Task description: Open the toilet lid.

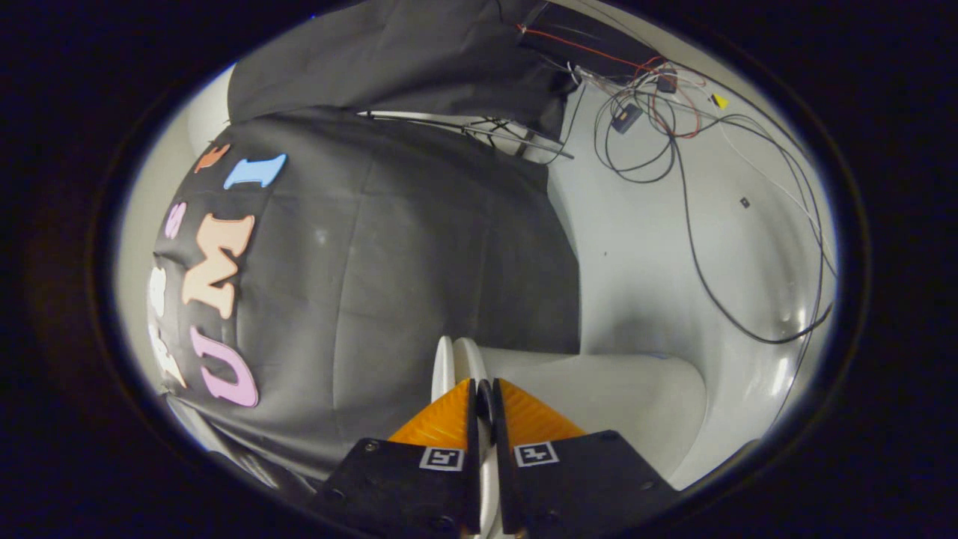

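Cloth wall (419,254), black and creased, covers the left and far centre; its right edge runs down to just behind the toilet lid (458,359). Gripper (484,395) sits at near centre, jaws drawn nearly together and clamped on the thin white rim of the lid, which passes edge-on between both fingers. Toilet body (621,404) curves away right of the fingers. White floor (644,247) lies beyond to the right, with loose cables (696,247) looping across its far part.
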`<state>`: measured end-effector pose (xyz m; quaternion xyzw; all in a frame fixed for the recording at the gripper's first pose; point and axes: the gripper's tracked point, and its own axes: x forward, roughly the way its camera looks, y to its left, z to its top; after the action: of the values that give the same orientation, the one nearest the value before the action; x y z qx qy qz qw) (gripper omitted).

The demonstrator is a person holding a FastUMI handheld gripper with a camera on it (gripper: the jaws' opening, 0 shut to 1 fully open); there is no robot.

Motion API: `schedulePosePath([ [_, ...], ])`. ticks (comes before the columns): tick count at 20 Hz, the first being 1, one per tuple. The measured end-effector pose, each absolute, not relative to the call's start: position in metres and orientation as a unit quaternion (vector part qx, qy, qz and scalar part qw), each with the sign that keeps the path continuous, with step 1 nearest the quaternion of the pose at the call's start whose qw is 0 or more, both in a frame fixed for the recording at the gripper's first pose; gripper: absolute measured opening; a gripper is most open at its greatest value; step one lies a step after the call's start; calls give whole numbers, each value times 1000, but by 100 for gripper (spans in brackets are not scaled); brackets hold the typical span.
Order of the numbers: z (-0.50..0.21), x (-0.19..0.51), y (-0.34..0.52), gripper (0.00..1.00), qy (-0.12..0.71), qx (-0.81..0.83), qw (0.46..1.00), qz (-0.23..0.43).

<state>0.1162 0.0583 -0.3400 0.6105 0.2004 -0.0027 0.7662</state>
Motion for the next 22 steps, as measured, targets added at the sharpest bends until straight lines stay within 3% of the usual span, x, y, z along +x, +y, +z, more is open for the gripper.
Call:
schedulePosePath([
  [3,-338,112,58,5,207,607,767,11],
  [9,-295,112,69,3,194,553,810,30],
  [22,-113,79,188,3,134,332,924,131],
])
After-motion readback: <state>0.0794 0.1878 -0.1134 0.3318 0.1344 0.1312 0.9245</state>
